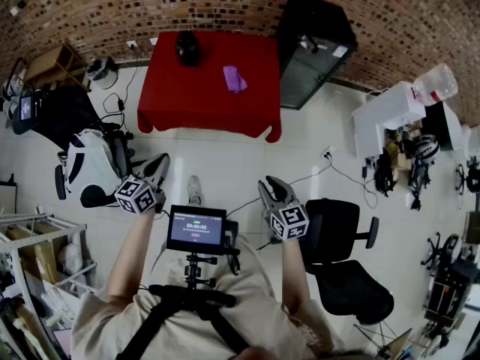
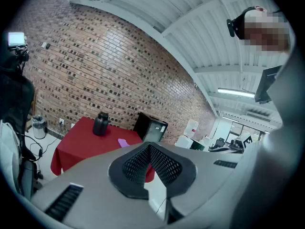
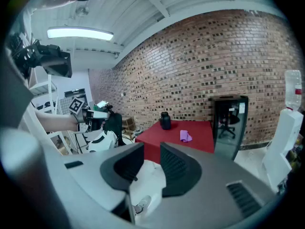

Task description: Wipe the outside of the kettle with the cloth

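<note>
Chest-mounted screen (image 1: pixel 196 229) sits closest, with both grippers held out over the floor. Left gripper (image 2: pixel 149 146) has its fingers pressed together on nothing. Right gripper (image 3: pixel 151 150) has them a little apart, also empty. Kettle (image 1: pixel 187 47) is squat, black and lidded, standing upright at the far edge of the red desk (image 1: pixel 210 107). Crumpled purple cloth (image 1: pixel 235 79) lies nearby, not touching it.
</note>
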`<action>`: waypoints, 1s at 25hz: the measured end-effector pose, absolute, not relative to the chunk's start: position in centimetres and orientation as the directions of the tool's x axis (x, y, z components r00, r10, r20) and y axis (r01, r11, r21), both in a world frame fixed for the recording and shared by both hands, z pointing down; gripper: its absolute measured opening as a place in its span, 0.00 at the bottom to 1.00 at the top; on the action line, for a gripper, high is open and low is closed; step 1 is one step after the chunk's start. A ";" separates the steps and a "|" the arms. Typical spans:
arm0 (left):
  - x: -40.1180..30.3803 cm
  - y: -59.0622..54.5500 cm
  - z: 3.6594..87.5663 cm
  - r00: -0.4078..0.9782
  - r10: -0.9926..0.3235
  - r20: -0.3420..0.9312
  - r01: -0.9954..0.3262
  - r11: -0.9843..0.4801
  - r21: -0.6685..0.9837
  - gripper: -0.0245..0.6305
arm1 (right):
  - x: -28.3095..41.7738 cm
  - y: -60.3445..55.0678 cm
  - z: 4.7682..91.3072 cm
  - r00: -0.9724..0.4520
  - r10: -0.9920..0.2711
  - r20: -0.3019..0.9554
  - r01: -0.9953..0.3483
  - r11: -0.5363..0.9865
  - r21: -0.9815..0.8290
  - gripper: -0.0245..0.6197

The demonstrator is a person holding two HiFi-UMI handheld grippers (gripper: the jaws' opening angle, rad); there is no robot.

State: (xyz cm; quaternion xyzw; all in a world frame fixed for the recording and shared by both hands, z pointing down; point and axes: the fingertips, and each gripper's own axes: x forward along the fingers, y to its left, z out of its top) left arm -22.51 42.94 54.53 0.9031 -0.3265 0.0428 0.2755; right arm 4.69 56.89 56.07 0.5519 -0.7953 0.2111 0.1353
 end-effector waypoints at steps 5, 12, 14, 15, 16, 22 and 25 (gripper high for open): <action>-23.1 37.1 54.3 0.799 -0.550 0.244 -0.594 -0.656 0.466 0.05 | 3.6 50.5 55.4 -0.344 -0.823 0.451 -0.939 0.304 -0.161 0.23; -23.5 28.8 53.0 0.828 -0.510 0.231 -0.554 -0.689 0.467 0.05 | 4.0 41.7 54.4 -0.291 -0.851 0.438 -0.956 0.251 -0.150 0.23; -24.1 26.8 53.0 0.835 -0.502 0.227 -0.546 -0.697 0.466 0.05 | 4.0 39.4 54.5 -0.273 -0.858 0.435 -0.962 0.234 -0.142 0.23; -24.4 25.9 53.1 0.837 -0.499 0.226 -0.543 -0.699 0.465 0.05 | 3.9 38.3 54.6 -0.264 -0.861 0.434 -0.964 0.225 -0.139 0.23; -24.7 24.9 53.3 0.839 -0.495 0.225 -0.539 -0.702 0.465 0.05 | 3.9 37.3 54.6 -0.254 -0.865 0.432 -0.967 0.215 -0.138 0.23; -25.8 20.4 53.6 0.856 -0.470 0.216 -0.512 -0.705 0.491 0.05 | 4.4 32.8 54.8 -0.185 -0.884 0.430 -0.982 0.145 -0.125 0.23; -26.1 18.8 53.7 0.860 -0.462 0.217 -0.506 -0.717 0.479 0.05 | 4.5 31.3 54.4 -0.160 -0.889 0.430 -0.985 0.117 -0.125 0.23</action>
